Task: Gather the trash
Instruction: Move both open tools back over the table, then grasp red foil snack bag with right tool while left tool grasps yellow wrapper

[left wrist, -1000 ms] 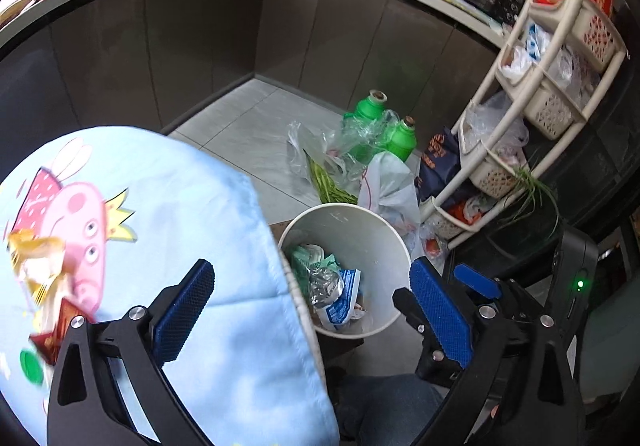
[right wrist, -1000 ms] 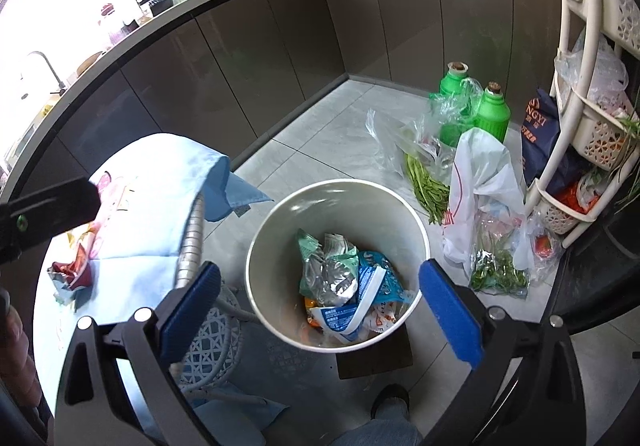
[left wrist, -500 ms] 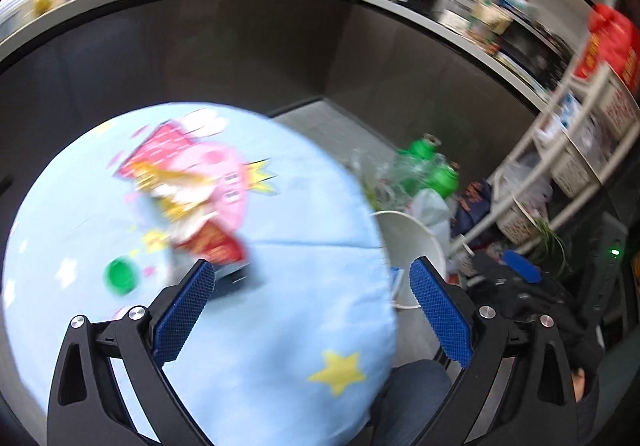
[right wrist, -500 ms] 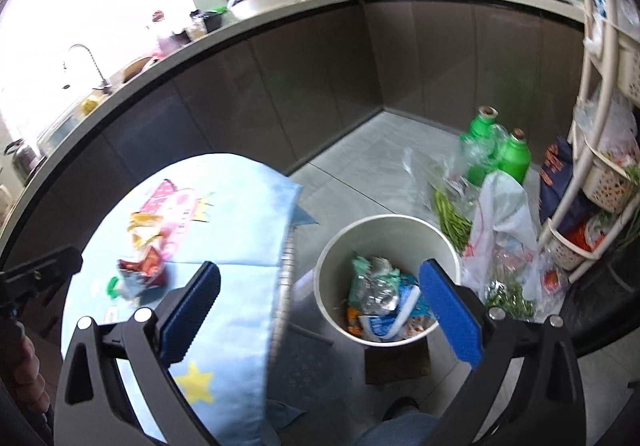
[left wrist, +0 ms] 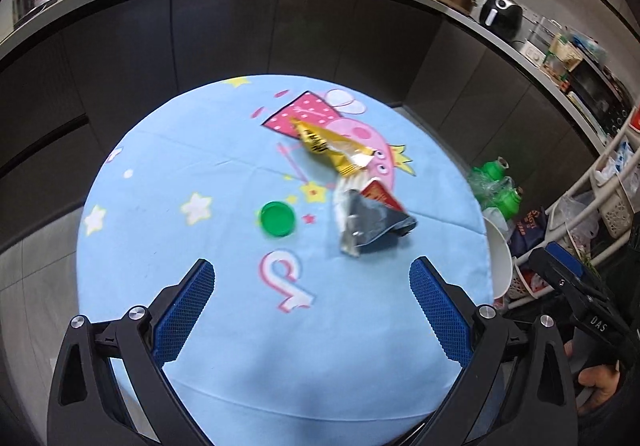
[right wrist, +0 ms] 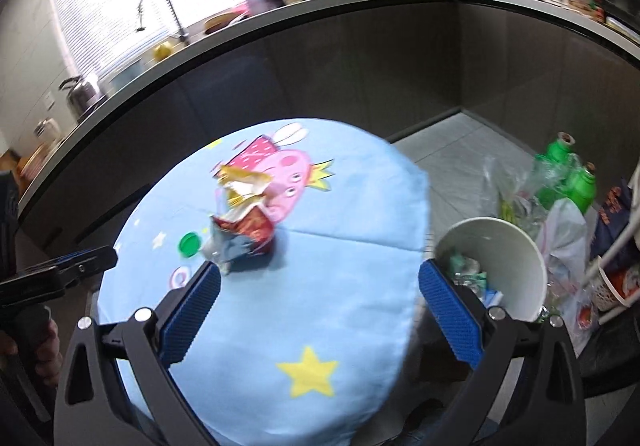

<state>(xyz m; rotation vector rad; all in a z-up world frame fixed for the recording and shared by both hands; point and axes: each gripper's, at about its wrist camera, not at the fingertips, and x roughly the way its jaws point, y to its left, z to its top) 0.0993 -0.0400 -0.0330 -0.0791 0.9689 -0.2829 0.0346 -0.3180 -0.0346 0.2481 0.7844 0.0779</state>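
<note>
Two claws, left claw and right claw, both spread apart and gripping nothing, two crumpled wrappers, yellow wrapper and red-grey wrapper, lying mid-frame on the round desk beside one green cap, one white bin sitting lower right, contents blurring, rim partly hiding behind the desk.

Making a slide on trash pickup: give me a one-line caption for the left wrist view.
Open left gripper hovers over blue tablecloth bearing yellow wrapper, red-and-silver wrapper and green cap.

Matt cloth tablecloth, shiny, perhaps foil wrappers, a glossy plastic cap.
</note>
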